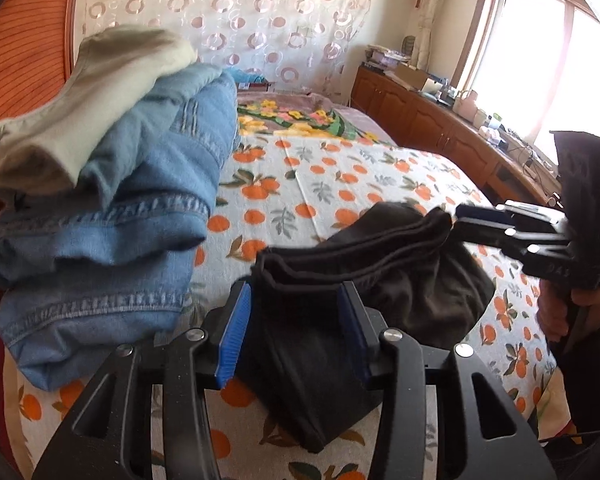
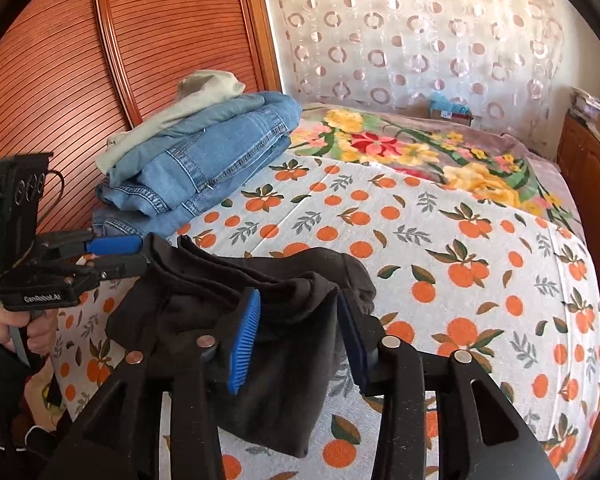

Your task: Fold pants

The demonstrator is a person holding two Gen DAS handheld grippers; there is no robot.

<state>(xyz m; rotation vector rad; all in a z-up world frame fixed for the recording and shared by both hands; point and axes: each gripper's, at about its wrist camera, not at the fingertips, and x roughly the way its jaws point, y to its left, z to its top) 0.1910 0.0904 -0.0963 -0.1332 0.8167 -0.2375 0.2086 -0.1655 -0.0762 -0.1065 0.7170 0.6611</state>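
While the folded black pants (image 1: 364, 280) lie near the bed's (image 1: 340, 184) front edge beside the jeans stack (image 1: 132, 216), left gripper (image 1: 296, 332) and right gripper (image 2: 296, 336), jaws spread around the cloth without pinching, should withdraw straight back, not dragging folds.

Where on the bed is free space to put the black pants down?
Free: the orange-print sheet between the black pants and the floral blanket, toward the right edge. Crowded: the headboard side, where the jeans stack sits beside the left gripper.
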